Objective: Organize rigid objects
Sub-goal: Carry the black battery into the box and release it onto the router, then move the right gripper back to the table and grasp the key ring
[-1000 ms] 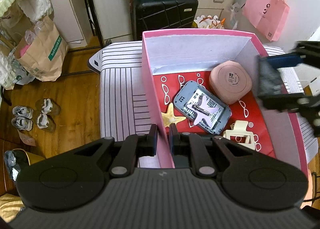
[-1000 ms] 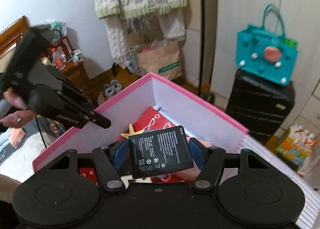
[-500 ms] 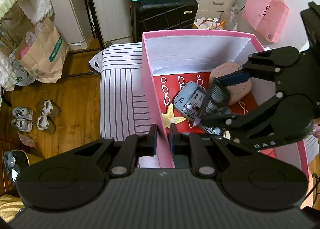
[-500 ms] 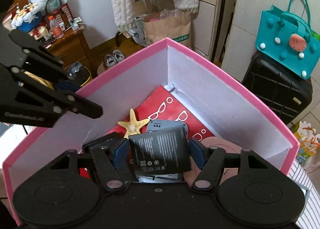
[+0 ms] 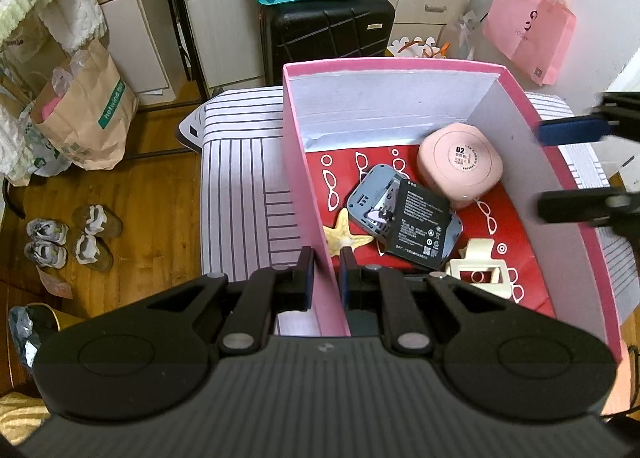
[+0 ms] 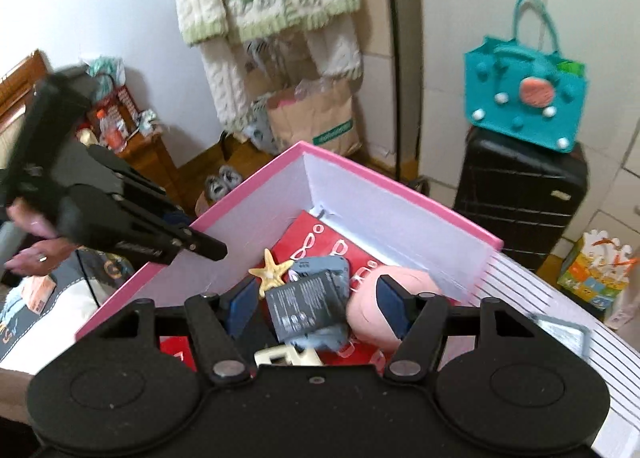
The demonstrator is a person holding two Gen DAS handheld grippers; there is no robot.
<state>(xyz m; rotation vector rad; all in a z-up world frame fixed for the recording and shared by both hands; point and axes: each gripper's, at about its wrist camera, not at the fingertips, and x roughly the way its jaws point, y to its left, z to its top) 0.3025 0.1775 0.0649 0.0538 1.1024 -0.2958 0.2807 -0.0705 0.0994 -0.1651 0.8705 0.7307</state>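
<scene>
- Left wrist view: pink box (image 5: 400,66) on striped worktop (image 5: 240,178), white walls inside, red glasses-print liner on floor.
- Left gripper (image 5: 326,272) pressed nearly together, pinching box's near-left wall; one finger outside, one inside.
- Right gripper (image 5: 560,166) at right edge of same view, above box's right wall, blurred; fingers spread, nothing between them.
- Right wrist view: right gripper (image 6: 316,304) wide apart over box interior, empty; pads clear of items below.
- Pink round case (image 5: 460,166) in box's back-right part, touching the grey device.
- Grey device (image 5: 372,198) mid-floor, back cover off.
- Black battery (image 5: 420,224) lying flat & tilted on top of grey device, overhanging its near edge. Label side up.
- Cream hair claw (image 5: 480,272) near front, just beside battery's corner.
- Starfish (image 5: 344,234) against left wall, next to device.
- Person's hand (image 6: 32,242) w/ ring, on left gripper's handle at far left of right wrist view.
</scene>
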